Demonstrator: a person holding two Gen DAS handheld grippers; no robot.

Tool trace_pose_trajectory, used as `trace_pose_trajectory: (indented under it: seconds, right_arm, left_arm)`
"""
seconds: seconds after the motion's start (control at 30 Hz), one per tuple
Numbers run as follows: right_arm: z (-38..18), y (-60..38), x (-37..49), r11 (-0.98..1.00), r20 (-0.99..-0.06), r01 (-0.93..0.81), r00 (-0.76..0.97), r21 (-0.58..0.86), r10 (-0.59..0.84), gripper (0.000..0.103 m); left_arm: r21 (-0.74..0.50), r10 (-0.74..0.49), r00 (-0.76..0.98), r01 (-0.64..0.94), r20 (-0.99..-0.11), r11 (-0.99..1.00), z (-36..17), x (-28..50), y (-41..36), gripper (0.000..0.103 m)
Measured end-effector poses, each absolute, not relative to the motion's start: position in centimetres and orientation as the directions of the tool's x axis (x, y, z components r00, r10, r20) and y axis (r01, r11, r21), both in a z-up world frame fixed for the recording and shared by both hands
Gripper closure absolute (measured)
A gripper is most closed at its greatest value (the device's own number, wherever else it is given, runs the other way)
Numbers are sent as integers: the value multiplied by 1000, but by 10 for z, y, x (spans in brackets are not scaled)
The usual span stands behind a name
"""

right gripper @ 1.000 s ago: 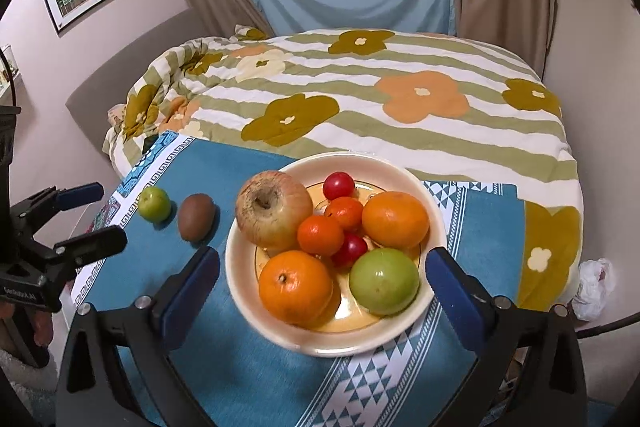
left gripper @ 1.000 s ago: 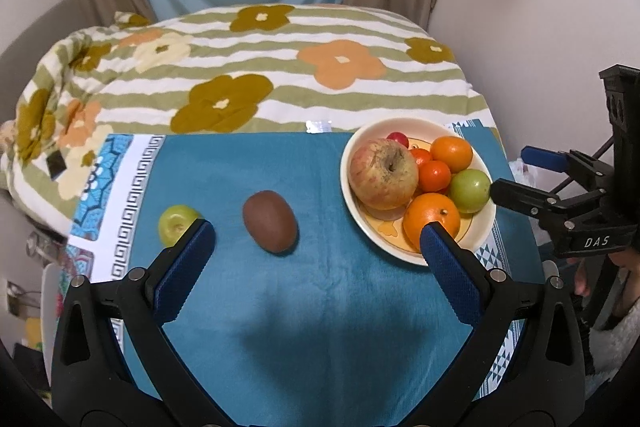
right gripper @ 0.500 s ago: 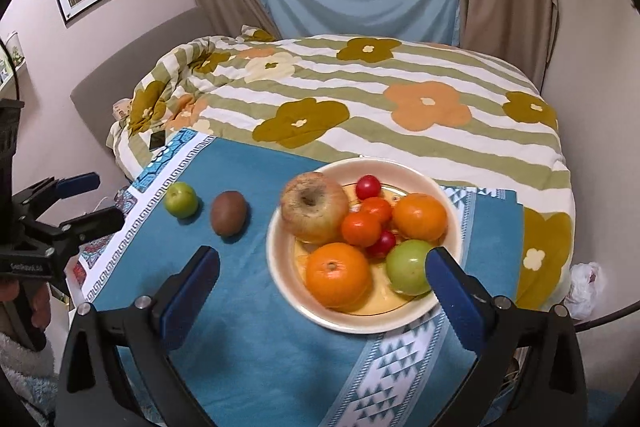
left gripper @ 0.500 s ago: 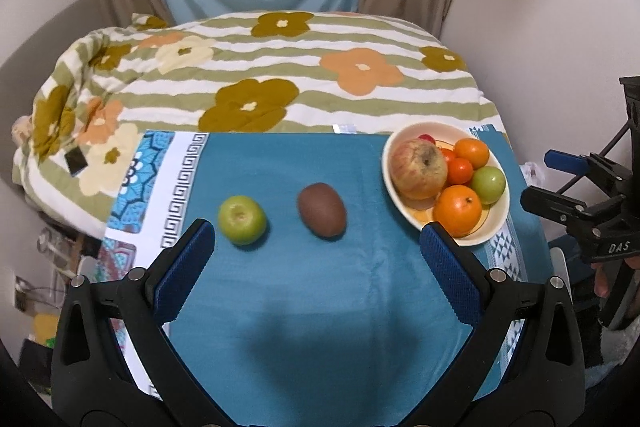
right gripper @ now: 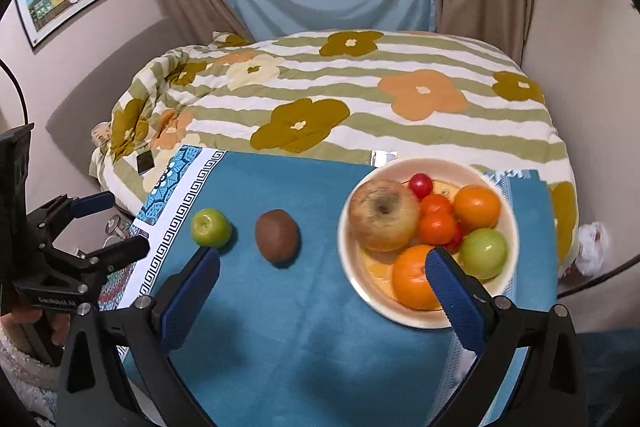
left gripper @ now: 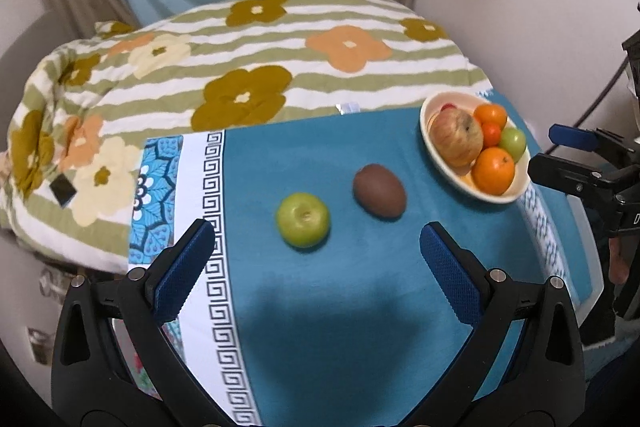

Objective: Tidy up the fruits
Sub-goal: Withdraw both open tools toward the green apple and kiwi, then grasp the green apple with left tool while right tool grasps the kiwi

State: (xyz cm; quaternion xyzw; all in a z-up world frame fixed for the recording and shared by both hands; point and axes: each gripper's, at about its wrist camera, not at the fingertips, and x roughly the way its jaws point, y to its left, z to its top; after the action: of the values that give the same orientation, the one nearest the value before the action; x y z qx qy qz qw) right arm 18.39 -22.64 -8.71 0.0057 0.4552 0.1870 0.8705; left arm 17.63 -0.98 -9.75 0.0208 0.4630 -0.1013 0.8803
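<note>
A small green apple (left gripper: 303, 219) and a brown kiwi (left gripper: 379, 196) lie loose on the teal cloth (left gripper: 340, 307). A cream bowl (left gripper: 444, 163) at the right holds a large apple, oranges, tomatoes and a green fruit. My left gripper (left gripper: 312, 259) is open and empty, just in front of the green apple. My right gripper (right gripper: 320, 277) is open and empty, in front of the kiwi (right gripper: 277, 235) and the bowl (right gripper: 348, 259). The green apple (right gripper: 211, 227) lies left of the kiwi.
A bed with a floral striped quilt (right gripper: 360, 99) lies behind the cloth. The cloth has a white patterned border (left gripper: 212, 211) at the left. A dark phone (left gripper: 63, 189) rests on the quilt. Curtains and walls stand behind.
The left gripper has swung left and nearer, so the green apple sits between its fingers' line. The right gripper has pulled back and shifted left; the bowl now lies to its right.
</note>
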Motion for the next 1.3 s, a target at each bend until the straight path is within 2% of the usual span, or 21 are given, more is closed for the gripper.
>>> trace_pose_trajectory:
  seconds: [0.6, 0.7, 0.77, 0.93, 1.07, 1.23, 1.27, 1.3]
  right_arm:
    - [-164, -172, 194, 966, -860, -181, 446, 183, 247, 0]
    - [-174, -170, 198, 970, -865, -175, 444, 171, 233, 1]
    - [-178, -170, 201, 970, -865, -173, 444, 173, 234, 1]
    - [-187, -170, 211, 969, -865, -171, 442, 177, 236, 2]
    - [-192, -167, 218, 964, -867, -190, 431, 184, 250, 11]
    - [-199, -159, 226, 959, -867, -223, 426, 177, 259, 14]
    - [-200, -158, 227, 957, -867, -229, 423, 177, 262, 19]
    - [-201, -157, 229, 955, -869, -235, 417, 180, 266, 23]
  left_arm:
    - [-101, -254, 392, 370, -884, 924, -187, 213, 8, 1]
    - [-104, -262, 392, 380, -882, 919, -197, 219, 5, 7]
    - [-101, -260, 388, 385, -884, 918, -203, 223, 2, 17]
    - [-105, -270, 381, 400, -884, 910, -213, 234, -2, 25]
    - [-113, -279, 366, 415, -888, 903, -217, 241, -7, 29]
    - [-102, -274, 369, 424, -888, 900, -219, 247, -14, 39]
    - [-94, -269, 372, 425, -888, 900, -219, 248, -16, 46]
    - [-85, -262, 376, 426, -889, 901, -219, 249, -17, 46]
